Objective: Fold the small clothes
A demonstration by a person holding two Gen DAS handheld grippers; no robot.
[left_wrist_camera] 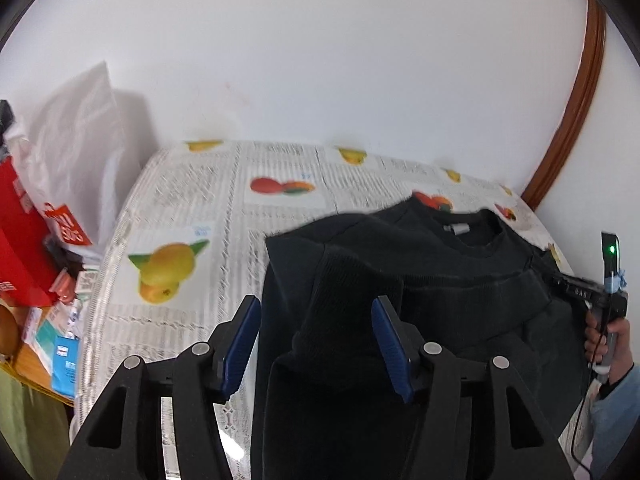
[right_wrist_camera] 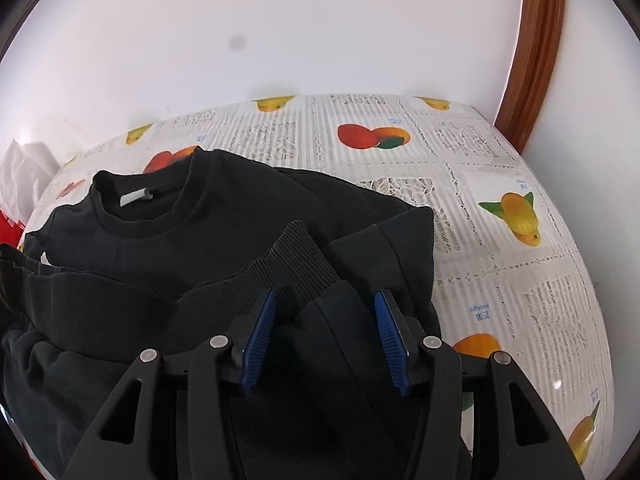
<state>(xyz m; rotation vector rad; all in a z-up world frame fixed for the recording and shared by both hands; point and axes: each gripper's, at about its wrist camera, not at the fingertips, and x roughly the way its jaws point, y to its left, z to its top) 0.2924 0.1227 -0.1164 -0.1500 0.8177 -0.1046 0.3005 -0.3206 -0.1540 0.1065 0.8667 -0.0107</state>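
Observation:
A black sweatshirt lies on the fruit-print tablecloth, collar toward the wall, its lower part folded up over the chest. My left gripper is open, its blue pads on either side of a raised fold of the black fabric at the garment's left side. In the right wrist view the sweatshirt shows its ribbed hem folded up. My right gripper is open with the hem and a sleeve fold between its blue pads. The right gripper also shows in the left wrist view, held by a hand.
A white wall stands right behind the table. A white plastic bag and red packaging crowd the table's left edge. A curved brown wooden frame rises at the right. The tablecloth lies bare to the right of the garment.

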